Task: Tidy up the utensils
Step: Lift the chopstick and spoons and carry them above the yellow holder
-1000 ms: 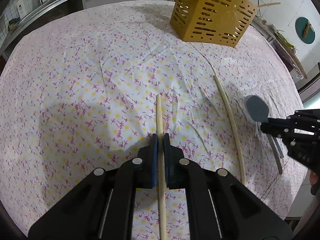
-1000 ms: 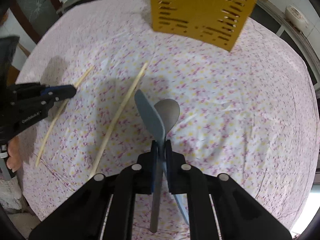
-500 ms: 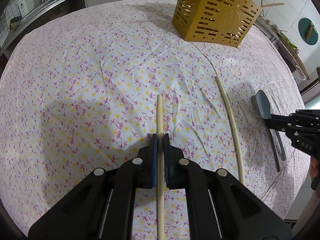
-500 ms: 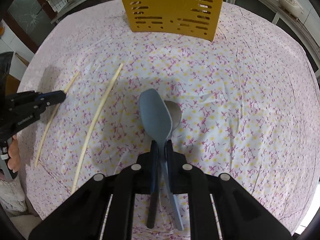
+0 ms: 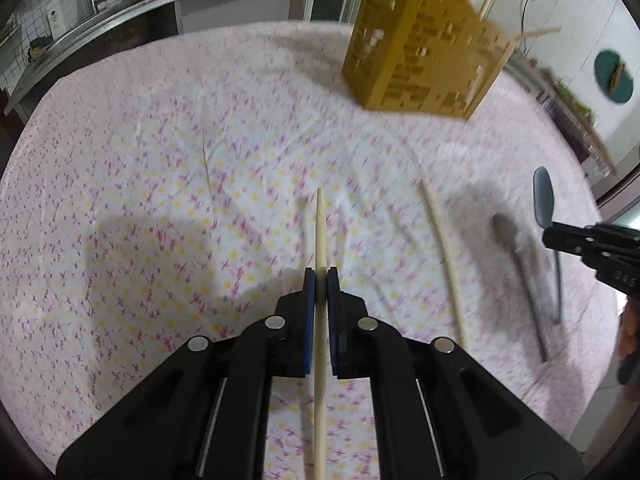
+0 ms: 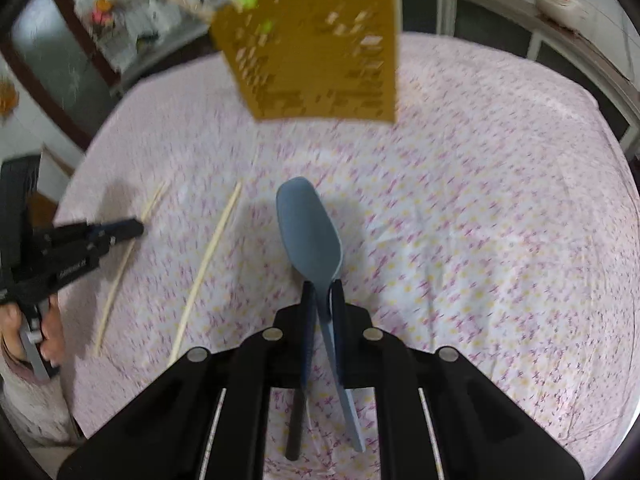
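My left gripper (image 5: 321,276) is shut on a wooden chopstick (image 5: 320,232) that points forward over the flowered tablecloth (image 5: 160,200). A second chopstick (image 5: 444,256) lies on the cloth to its right. At the right edge my right gripper (image 5: 548,236) holds a blue-grey spoon (image 5: 543,196) clear of the table. In the right wrist view the right gripper (image 6: 322,286) is shut on the spoon (image 6: 310,232) at its neck, bowl forward. The yellow slotted utensil holder (image 6: 316,60) stands straight ahead. My left gripper (image 6: 136,228) and its chopstick (image 6: 116,284) show at the left.
The holder (image 5: 424,52) has several wooden utensils sticking out of its top. The loose chopstick (image 6: 208,264) lies between the two grippers. A counter with a sink (image 5: 92,12) runs behind the table, and cabinets (image 6: 500,40) stand past the far right edge. A hand (image 6: 24,320) grips the left tool.
My right gripper has risen with the spoon and moved toward the yellow holder, which now looks larger and closer. The left gripper has stayed nearly in place with its chopstick.
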